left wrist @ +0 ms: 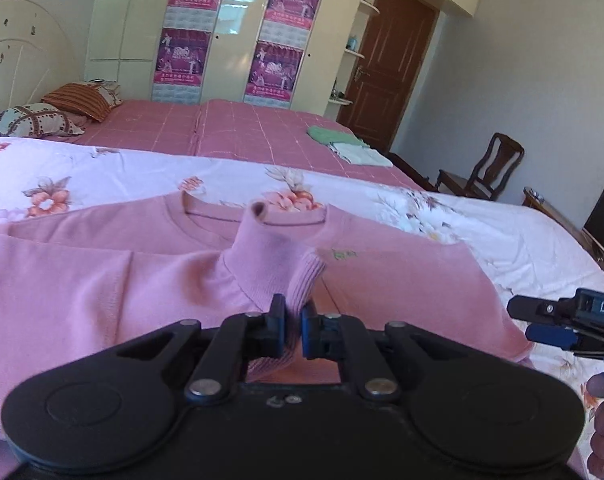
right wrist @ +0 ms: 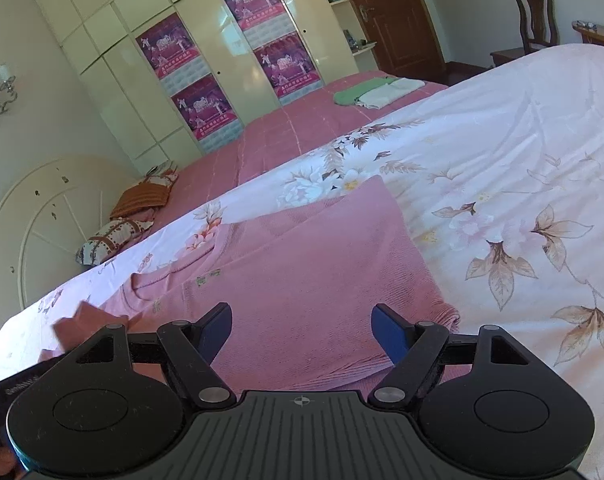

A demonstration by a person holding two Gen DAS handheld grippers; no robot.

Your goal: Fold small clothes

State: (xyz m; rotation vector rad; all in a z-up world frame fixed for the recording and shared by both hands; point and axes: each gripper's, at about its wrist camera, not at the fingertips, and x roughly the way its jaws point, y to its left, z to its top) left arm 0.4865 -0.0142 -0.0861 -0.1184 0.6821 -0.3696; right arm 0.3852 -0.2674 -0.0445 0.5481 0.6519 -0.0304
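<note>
A small pink sweater (left wrist: 102,264) lies flat on the floral quilt (left wrist: 102,168), neckline away from me. My left gripper (left wrist: 293,312) is shut on the ribbed cuff of a sleeve (left wrist: 278,248), which stands lifted over the sweater's chest. My right gripper (right wrist: 302,328) is open and empty, hovering just above the sweater's right side (right wrist: 322,264); it also shows at the right edge of the left wrist view (left wrist: 542,320), beside the sweater's right edge.
The floral quilt (right wrist: 502,160) covers the near bed; a pink checked bedspread (left wrist: 242,128) lies beyond, with folded green and white clothes (left wrist: 342,142), pillows (left wrist: 34,120) and a headboard. Wardrobes, a brown door (left wrist: 382,68) and a chair (left wrist: 486,172) stand behind.
</note>
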